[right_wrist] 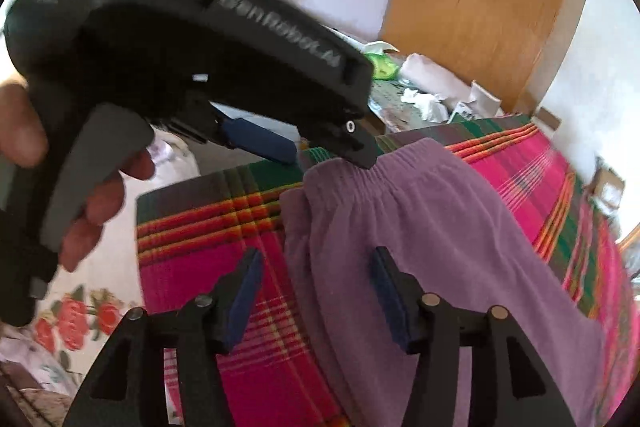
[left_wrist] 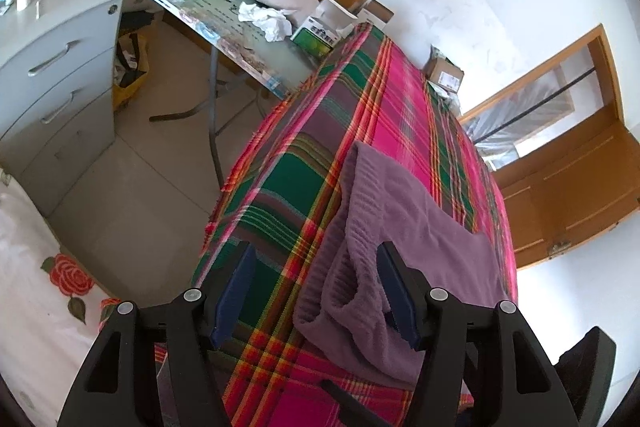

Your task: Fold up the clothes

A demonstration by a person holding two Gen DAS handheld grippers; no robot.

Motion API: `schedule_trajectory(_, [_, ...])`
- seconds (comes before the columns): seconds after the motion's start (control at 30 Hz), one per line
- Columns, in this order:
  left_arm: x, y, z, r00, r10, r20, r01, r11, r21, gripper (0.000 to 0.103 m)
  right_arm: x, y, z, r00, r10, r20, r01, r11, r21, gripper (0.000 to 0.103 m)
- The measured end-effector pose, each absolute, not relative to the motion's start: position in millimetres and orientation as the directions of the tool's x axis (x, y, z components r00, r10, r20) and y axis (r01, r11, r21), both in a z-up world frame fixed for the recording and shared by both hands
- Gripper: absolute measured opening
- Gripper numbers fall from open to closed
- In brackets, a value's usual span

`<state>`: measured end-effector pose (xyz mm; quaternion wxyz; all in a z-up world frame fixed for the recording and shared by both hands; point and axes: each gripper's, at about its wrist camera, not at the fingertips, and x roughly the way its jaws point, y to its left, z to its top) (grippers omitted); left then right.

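The purple garment (left_wrist: 404,227) lies on the plaid cloth (left_wrist: 288,179) that covers the table, its ribbed waistband bunched toward the near edge. The left gripper (left_wrist: 316,291) hovers over that bunched end with its jaws apart — the fabric sits between the blue pads (left_wrist: 234,291), unclamped. The right gripper (right_wrist: 318,297) is likewise released, jaws spread above the garment's edge, nothing pinched. In the right wrist view a hand (right_wrist: 60,187) holds the left gripper's trigger handle — its tip sits at the waistband. A cluttered folding table (left_wrist: 256,39) stands beyond.
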<state>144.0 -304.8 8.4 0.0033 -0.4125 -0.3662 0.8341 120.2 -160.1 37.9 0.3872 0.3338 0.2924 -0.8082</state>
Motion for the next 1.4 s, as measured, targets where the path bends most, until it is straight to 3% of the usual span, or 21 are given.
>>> schedule_trajectory(0.13, [142, -308, 7, -0.661, 0.326, -0.676, 0.289, -0.720, -0.631, 0.065, 120, -165, 36, -0.519, -0.403, -0.754, 0.792, -0.559, -0.246, 0.055])
schedule_trajectory(0.4, [139, -314, 5, -0.648, 0.385, -0.657, 0.284, -0.678, -0.678, 0.067, 123, -167, 34, -0.560, -0.395, -0.728, 0.766, -0.582, -0.273, 0.020])
schedule_trajectory(0.57, [135, -308, 8, -0.640, 0.397, -0.658, 0.270, -0.685, -0.676, 0.067, 129, -165, 38, -0.603, -0.401, -0.689, 0.746, -0.589, -0.310, 0.009])
schedule_trajectory(0.8, [122, -307, 0, -0.616, 0.519, -0.593, 0.249, -0.585, -0.772, 0.068, 134, -153, 49, -0.638, -0.445, -0.629, 0.728, -0.615, -0.303, 0.007])
schedule_trajectory(1.2, [85, -293, -10, -0.557, 0.631, -0.540, 0.225, -0.512, -0.829, 0.067, 145, -135, 59, -0.630, -0.502, -0.593, 0.734, -0.634, -0.244, 0.007])
schedule_trajectory(1.33, [76, -286, -10, -0.553, 0.650, -0.522, 0.202, -0.503, -0.840, 0.065, 145, -132, 60, -0.621, -0.510, -0.594, 0.739, -0.634, -0.228, 0.007])
schedule_trajectory(1.4, [73, -284, -10, -0.554, 0.659, -0.509, 0.195, -0.491, -0.849, 0.060, 155, -131, 62, -0.617, -0.514, -0.596, 0.741, -0.633, -0.222, 0.007])
